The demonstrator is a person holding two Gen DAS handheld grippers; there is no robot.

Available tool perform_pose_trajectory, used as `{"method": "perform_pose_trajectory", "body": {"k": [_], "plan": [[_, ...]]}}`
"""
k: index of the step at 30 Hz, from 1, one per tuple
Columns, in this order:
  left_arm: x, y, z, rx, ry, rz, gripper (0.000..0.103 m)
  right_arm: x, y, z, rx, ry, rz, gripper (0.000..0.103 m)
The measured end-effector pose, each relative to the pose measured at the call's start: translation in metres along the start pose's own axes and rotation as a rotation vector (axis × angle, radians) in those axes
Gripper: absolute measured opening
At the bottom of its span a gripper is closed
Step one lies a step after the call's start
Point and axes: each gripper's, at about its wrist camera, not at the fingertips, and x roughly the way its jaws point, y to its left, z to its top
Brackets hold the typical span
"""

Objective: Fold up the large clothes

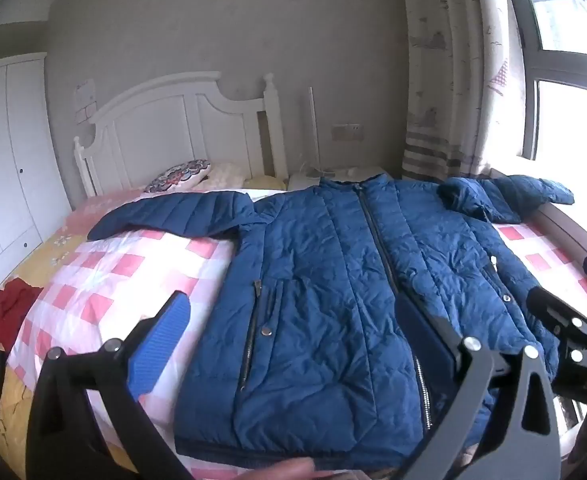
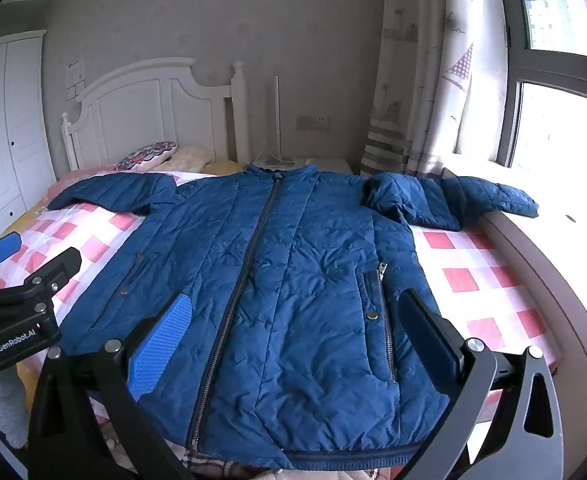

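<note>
A blue quilted jacket [image 1: 333, 288] lies flat and zipped, front up, on the bed, sleeves spread to both sides; it also shows in the right wrist view [image 2: 305, 292]. Its right sleeve [image 2: 453, 200] is bunched and reaches onto the window sill. My left gripper [image 1: 293, 320] is open and empty above the jacket's lower left part. My right gripper [image 2: 293, 328] is open and empty above the jacket's lower middle. The left gripper also shows at the left edge of the right wrist view [image 2: 25, 264], the right gripper at the right edge of the left wrist view [image 1: 565, 316].
The bed has a pink and white checked cover [image 1: 113, 272] and a white headboard [image 1: 181, 128] with pillows [image 1: 181, 176]. A red cloth [image 1: 1, 312] lies at the left. A window sill [image 2: 573, 260], curtain [image 2: 413, 80] and white wardrobe [image 1: 5, 152] surround the bed.
</note>
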Motion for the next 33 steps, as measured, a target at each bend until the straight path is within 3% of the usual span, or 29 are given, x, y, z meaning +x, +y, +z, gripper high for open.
{"method": "perform_pose_trajectory", "body": {"k": [33], "plan": [[0.0009, 0.0004, 0.0001, 0.005, 0.013, -0.003, 0.101, 0.0039, -0.0017, -0.0005, 0.011, 0.008, 0.010, 0.099]]}}
